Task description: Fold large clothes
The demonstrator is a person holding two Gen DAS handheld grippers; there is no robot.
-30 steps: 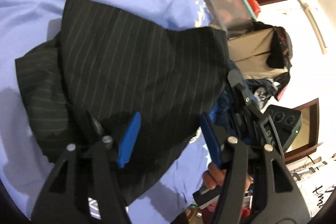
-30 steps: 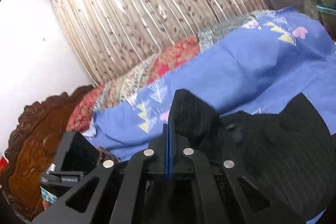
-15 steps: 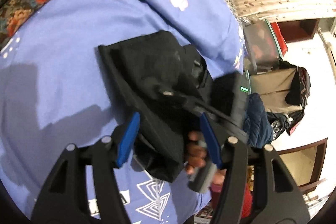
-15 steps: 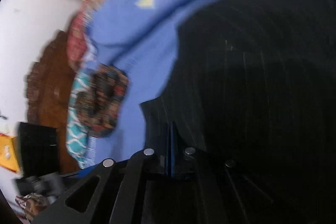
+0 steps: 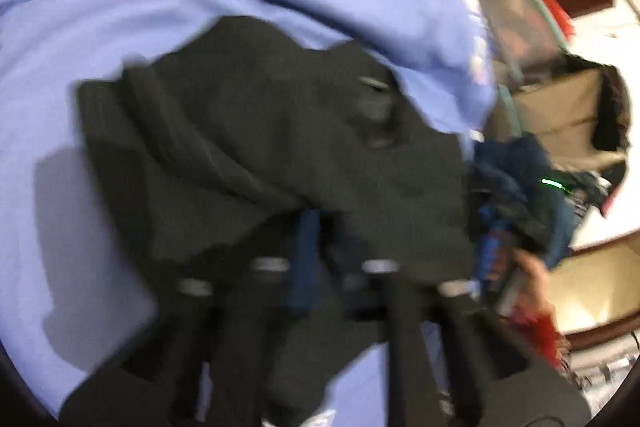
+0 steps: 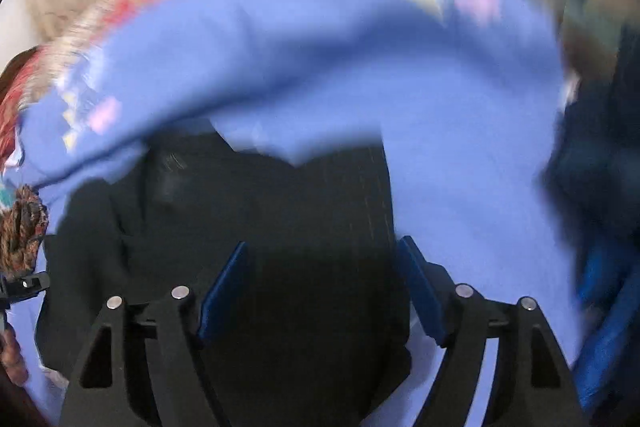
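Your left claw (image 5: 306, 247) is clenched on the black pinstriped garment (image 5: 256, 147) while the right claw (image 6: 324, 287) hangs released, so a one-sided pull could drag it into a bunch on the blue bedsheet (image 5: 100, 7).

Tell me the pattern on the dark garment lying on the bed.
Black with thin pale pinstripes, clearest in the right wrist view on the garment.

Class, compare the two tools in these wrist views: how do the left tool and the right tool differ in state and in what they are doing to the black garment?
The left tool has its blue pads closed together, pinching the black garment; the right tool stands wide open, gripping nothing. Cloth drapes over the left tool's fingers; the right tool's pads show bare above the garment. Both are black with blue pads, over the blue bedsheet.
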